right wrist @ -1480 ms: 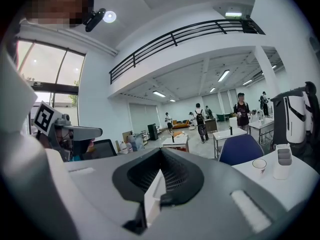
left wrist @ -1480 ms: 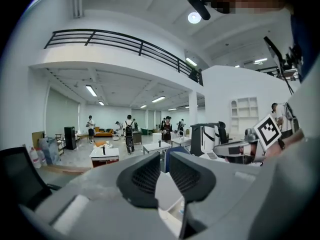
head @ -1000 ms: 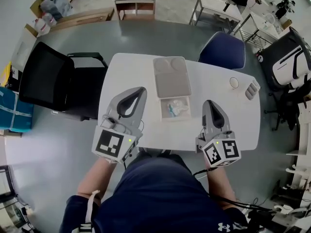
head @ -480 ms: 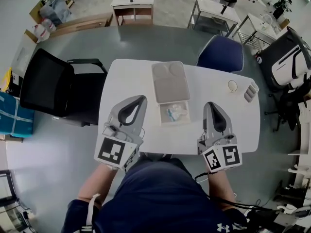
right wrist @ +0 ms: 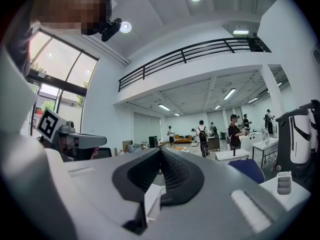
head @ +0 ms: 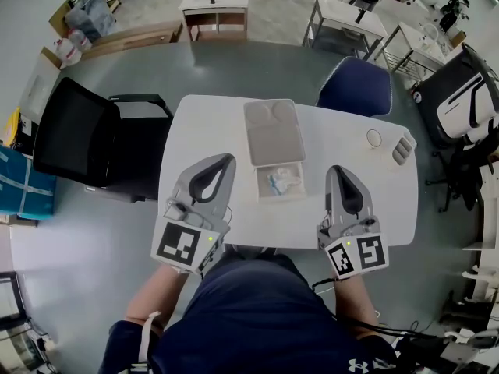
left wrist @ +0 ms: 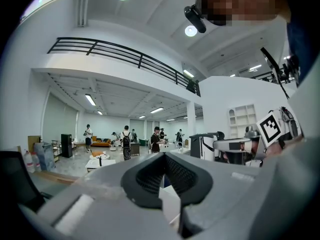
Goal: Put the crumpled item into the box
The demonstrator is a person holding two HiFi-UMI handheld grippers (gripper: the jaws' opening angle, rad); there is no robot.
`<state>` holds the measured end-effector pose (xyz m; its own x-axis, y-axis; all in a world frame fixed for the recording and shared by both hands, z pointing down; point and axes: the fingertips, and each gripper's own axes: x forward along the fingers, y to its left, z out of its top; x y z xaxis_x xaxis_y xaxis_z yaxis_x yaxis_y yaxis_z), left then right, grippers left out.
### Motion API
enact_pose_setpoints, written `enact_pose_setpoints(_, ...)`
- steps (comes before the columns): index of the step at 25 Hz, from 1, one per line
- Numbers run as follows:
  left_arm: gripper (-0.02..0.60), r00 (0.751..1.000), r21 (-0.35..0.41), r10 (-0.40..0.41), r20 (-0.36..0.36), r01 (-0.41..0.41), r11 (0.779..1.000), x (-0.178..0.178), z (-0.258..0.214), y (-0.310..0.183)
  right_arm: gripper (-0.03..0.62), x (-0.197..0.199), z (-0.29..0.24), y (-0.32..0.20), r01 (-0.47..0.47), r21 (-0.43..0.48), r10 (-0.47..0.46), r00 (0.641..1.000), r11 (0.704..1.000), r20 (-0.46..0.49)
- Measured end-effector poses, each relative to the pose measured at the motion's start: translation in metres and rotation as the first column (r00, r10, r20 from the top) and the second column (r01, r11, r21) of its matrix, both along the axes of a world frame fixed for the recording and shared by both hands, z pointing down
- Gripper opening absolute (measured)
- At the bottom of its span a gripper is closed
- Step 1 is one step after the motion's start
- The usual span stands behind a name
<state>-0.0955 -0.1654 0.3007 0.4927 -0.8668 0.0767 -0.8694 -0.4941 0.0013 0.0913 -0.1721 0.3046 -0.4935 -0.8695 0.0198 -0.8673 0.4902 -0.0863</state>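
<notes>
An open box (head: 265, 187) lies in the middle of the white table (head: 203, 123), with its grey lid (head: 273, 131) folded back on the far side. The crumpled item (head: 279, 181), whitish with a bit of blue, lies inside the box. My left gripper (head: 224, 159) is left of the box near the table's front edge, shut and empty. My right gripper (head: 337, 168) is right of the box, also shut with nothing in it. The left gripper (left wrist: 165, 156) and the right gripper (right wrist: 161, 151) both point up and outward at the hall, with their jaws meeting.
A black chair (head: 74, 127) stands left of the table and a blue chair (head: 355, 84) at its far side. A small round object (head: 375, 137) and a grey item (head: 403, 145) sit at the table's right end. Several people stand far off in the hall.
Both grippers have drawn back a little toward the table's front edge. The box and the crumpled item lie as before.
</notes>
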Motion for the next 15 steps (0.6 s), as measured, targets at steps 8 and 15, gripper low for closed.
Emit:
enact_pose_setpoints(8,0.002,1.0,-0.003,0.002,0.003,-0.002,1.0,0.0023,0.0018,0.0005,0.002,0.0021,0.0001,0.0016,0.004,-0.005,-0.004,1.0,1.0,0.0)
enact_pose_setpoints(15,0.002,1.0,-0.012,-0.005,-0.008,0.005,1.0,0.0021,0.0039,-0.0001,0.002,0.0018,0.0007,0.0015,0.006,-0.006,-0.006,1.0,1.0,0.003)
